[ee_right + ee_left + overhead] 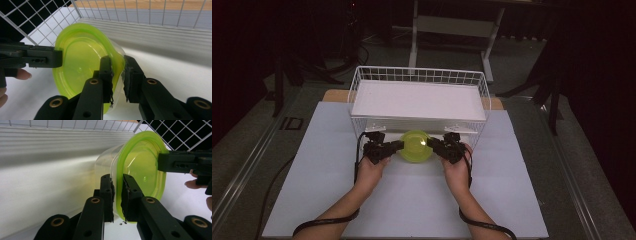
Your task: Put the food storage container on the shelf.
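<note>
A clear plastic container with a lime-green lid [416, 146] lies tipped on its side at the open front of the white wire basket [357, 87], its lid toward me. My left gripper [401, 145] is shut on the left edge of the lid's rim [120, 170], the pads [110, 192] pinching either side. From the other side, my right gripper [430, 144] is shut on the right edge of the same rim [82, 50]. Each gripper view also catches the other gripper across the lid: the right gripper [175, 162] and the left gripper [45, 58].
A white ribbed board [417, 100] lies across the basket above the container. The basket stands on a white table top [412, 200]. Dark floor and a white stand frame [452, 25] lie beyond. Cables trail from both grippers along my forearms.
</note>
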Motion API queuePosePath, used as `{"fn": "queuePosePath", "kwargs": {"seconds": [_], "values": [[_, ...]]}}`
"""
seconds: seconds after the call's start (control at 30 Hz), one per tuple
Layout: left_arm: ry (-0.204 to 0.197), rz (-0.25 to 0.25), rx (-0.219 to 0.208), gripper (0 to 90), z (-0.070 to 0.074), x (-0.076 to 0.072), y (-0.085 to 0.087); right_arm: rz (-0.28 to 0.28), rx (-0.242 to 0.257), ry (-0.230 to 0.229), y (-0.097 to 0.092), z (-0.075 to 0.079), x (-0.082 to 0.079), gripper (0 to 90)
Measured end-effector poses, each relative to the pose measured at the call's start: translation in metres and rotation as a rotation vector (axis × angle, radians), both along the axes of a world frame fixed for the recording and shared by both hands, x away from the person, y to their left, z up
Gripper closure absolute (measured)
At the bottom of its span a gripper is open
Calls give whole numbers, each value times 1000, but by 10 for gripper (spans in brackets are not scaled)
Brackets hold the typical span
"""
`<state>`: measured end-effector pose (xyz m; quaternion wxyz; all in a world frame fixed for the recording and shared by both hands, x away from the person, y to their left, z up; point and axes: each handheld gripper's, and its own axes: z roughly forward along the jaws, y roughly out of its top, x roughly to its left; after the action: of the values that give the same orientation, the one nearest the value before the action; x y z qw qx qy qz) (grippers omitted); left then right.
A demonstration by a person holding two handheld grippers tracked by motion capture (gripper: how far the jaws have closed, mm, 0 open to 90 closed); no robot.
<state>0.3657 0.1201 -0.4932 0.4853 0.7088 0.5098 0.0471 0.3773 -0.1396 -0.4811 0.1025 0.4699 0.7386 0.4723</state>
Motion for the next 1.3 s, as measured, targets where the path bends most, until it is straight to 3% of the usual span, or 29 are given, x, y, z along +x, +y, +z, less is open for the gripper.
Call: {"fn": "queuePosePath", "kwargs": {"seconds": [0.33,0.57,0.8,1.03,1.3], "values": [[-15,8,-19,788,-3,8,1,-17,13,-30,1,-1,4,782],[-12,30,1,746,-6,8,-6,-64,19,-44,1,0,10,780],[-15,35,-7,745,-5,9,-10,-98,-25,-82,1,-4,10,713],[-29,46,8,724,-4,11,-13,-124,-43,-111,0,-9,11,709],[-40,70,18,628,-6,13,-16,-159,-86,-143,0,-12,14,606]]}}
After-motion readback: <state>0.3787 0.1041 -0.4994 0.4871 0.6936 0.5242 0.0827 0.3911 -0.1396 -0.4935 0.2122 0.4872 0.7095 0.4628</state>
